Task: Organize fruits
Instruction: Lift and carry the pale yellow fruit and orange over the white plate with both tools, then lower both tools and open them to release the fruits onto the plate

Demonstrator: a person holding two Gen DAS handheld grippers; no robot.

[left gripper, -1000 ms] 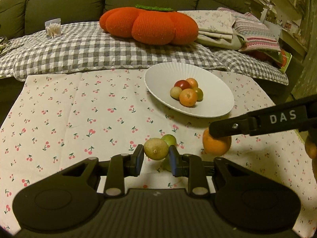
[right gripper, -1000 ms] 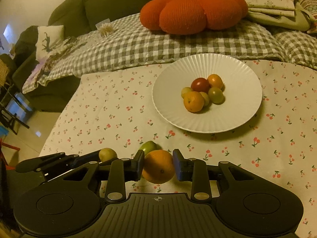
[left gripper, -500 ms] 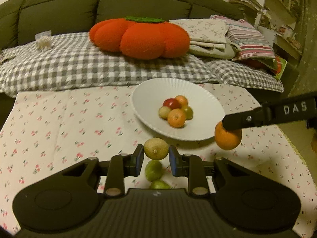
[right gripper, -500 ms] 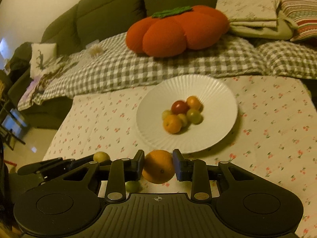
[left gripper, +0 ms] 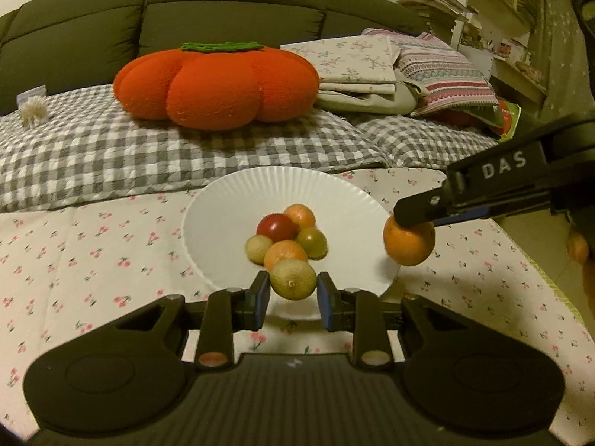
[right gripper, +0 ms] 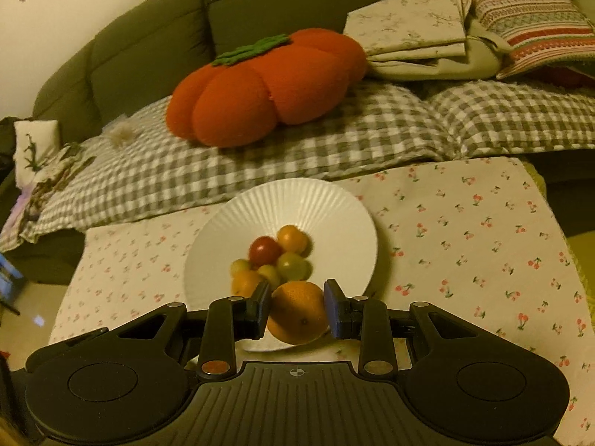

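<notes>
Left gripper [left gripper: 293,297] and right gripper [right gripper: 296,306] both angled downward, each clamped on something

Tablecloth [left gripper: 93,245] — cream, printed with small red cherries. Plate [left gripper: 223,223]: white, ribbed. Fruit on it: one dark red [left gripper: 276,225], two orange, the rest yellow-green. Held lime [left gripper: 293,279] yellow-green; held orange [right gripper: 297,312] bright orange. Grippers black — pads blue. Pumpkin cushion [left gripper: 215,81]: orange-red, green top. Blanket [left gripper: 111,148]: grey-and-white check. Sofa [left gripper: 186,7]: dark olive green.
</notes>
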